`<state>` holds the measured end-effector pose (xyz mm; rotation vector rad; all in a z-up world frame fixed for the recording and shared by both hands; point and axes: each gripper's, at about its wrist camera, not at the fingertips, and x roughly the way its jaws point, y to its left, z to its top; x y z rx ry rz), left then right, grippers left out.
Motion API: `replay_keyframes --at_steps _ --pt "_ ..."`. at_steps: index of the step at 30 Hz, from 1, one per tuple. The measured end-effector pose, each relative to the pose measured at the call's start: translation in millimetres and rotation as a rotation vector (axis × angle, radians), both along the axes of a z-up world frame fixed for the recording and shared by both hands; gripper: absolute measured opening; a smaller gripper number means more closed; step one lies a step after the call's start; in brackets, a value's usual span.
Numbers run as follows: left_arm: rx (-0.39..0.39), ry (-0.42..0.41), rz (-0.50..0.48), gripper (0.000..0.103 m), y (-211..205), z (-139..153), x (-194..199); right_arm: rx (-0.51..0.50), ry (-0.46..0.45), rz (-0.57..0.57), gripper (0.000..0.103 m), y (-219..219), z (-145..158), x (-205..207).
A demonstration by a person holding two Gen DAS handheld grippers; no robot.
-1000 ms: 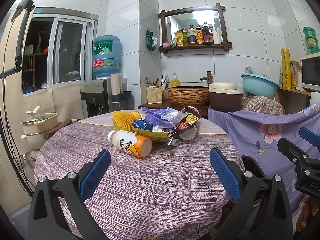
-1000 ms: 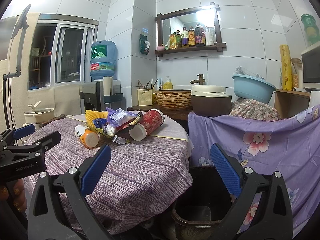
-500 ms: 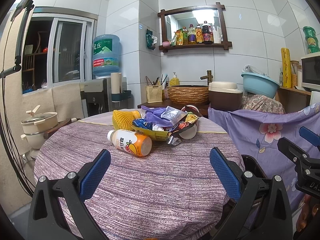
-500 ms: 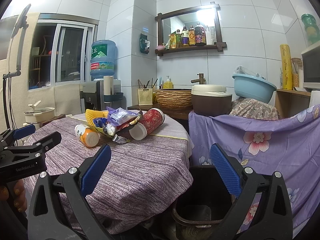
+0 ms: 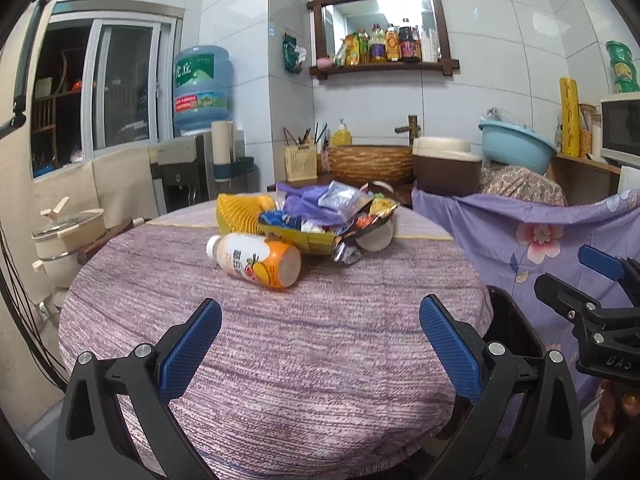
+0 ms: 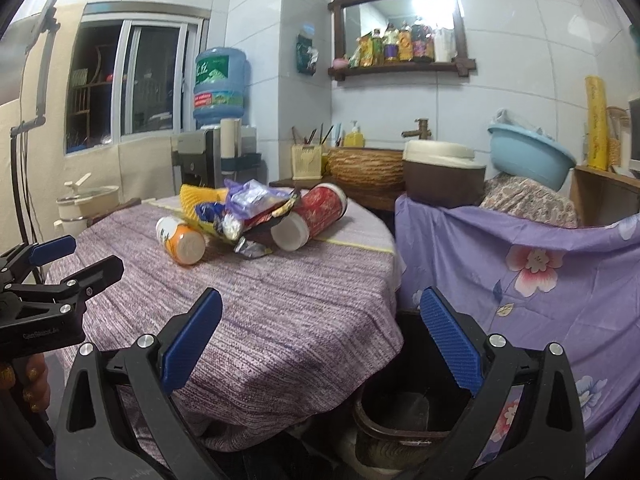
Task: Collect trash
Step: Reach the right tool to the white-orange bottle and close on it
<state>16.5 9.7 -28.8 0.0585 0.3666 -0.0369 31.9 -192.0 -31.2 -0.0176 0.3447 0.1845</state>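
A pile of trash lies at the far side of the round table (image 5: pixel 320 344): an orange-and-white juice bottle (image 5: pixel 256 260) on its side, a yellow foam net (image 5: pixel 236 212), crumpled wrappers (image 5: pixel 332 208) and a red tube can (image 6: pixel 316 214) on its side. The bottle also shows in the right wrist view (image 6: pixel 180 240). My left gripper (image 5: pixel 320 344) is open and empty above the near part of the table. My right gripper (image 6: pixel 320 344) is open and empty at the table's right edge, above a dark trash bin (image 6: pixel 404 408) on the floor.
A purple flowered cloth (image 6: pixel 528 272) covers furniture right of the table. A water dispenser (image 5: pixel 188 176), a stacked pot (image 5: pixel 64 240) and a counter with a basket (image 5: pixel 368 162) and brown container (image 5: pixel 444 168) stand behind. The bin rim shows in the left wrist view (image 5: pixel 516 328).
Both grippers have moved slightly forward toward the trash pile. Both stay open and empty.
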Motion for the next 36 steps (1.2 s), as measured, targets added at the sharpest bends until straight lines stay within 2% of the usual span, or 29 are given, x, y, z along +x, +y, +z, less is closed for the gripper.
replay_keyframes --at_steps 8,11,15,19,21,27,33,36 --pt "-0.037 0.124 0.060 0.098 47 -4 21 0.002 0.206 0.217 0.098 36 -14 64" --pt "-0.045 0.142 0.105 0.098 71 0 27 0.024 0.284 0.350 0.098 63 -11 91" --pt "-0.040 0.140 0.171 0.098 104 8 31 0.046 0.320 0.539 0.098 104 -3 110" --pt "-0.076 0.141 0.209 0.098 127 12 31 -0.019 0.354 0.675 0.098 152 -2 133" --pt "-0.096 0.148 0.223 0.098 136 11 32 -0.085 0.393 0.720 0.098 174 -6 148" --pt "-0.127 0.155 0.257 0.098 156 5 32 -0.229 0.393 0.676 0.098 208 -9 185" --pt "-0.146 0.169 0.239 0.098 163 0 39 -0.303 0.446 0.675 0.098 236 -10 225" --pt "-0.149 0.171 0.221 0.098 163 -1 42 -0.374 0.460 0.662 0.098 257 -12 238"
